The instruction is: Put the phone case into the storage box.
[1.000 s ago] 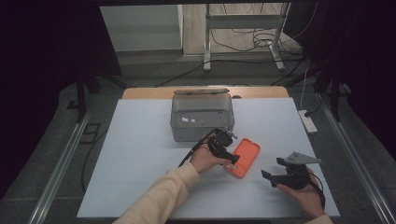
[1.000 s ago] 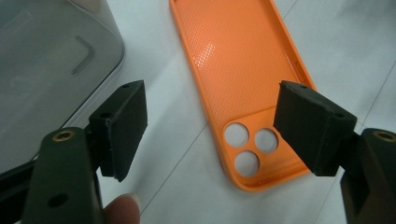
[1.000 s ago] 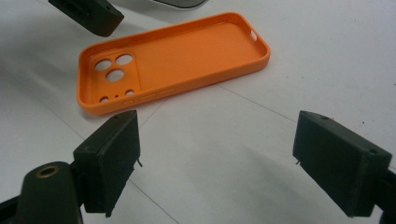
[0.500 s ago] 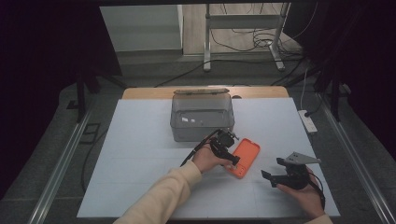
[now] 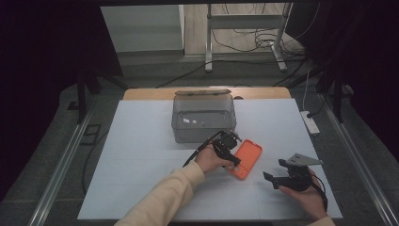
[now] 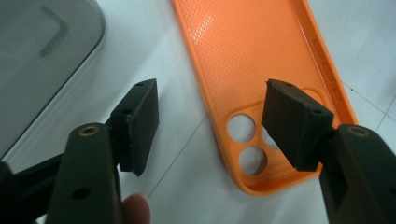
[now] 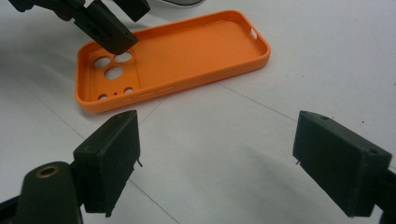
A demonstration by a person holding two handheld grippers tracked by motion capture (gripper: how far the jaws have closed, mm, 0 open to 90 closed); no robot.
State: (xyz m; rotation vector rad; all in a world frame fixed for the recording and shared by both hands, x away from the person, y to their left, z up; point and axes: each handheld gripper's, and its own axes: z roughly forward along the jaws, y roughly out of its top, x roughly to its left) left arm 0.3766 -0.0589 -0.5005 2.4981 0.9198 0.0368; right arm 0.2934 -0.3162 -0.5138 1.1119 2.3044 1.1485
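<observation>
**Ana:** Phone case (image 5: 245, 159) first. Where does it lie from the grippers?

**Ben:** The orange case lies open side up on the white table (image 5: 141, 155), just in front of the clear plastic storage box (image 5: 203, 117). The left gripper (image 5: 234, 160) is right over its near corner, at the camera-cutout end. The right gripper (image 5: 277, 170) rests apart from it, to the right and nearer the person, so the left one is plainly the closer.

**Ana:** And its long axis?

**Ben:** In the high view it runs diagonally: the cutout end points toward the person and a little left, the plain end away and right, toward the box's right corner. In the left gripper view the case (image 6: 261, 79) stretches away from the jaws, with the cutouts closest.

**Ana:** How do the left jaws stand?

**Ben:** Spread, though they have just been closing. One pad hangs over the cutouts inside the case, the other over bare table outside its long rim, so that rim sits between them. Neither pad presses on it yet.

**Ana:** The right gripper (image 7: 217, 163)?

**Ben:** Jaws wide apart, nothing between them but table; the case (image 7: 187, 51) lies ahead of it, lengthwise across that view.

**Ana:** So closing pinches the side wall.

**Ben:** Probably, near the corner.
</observation>
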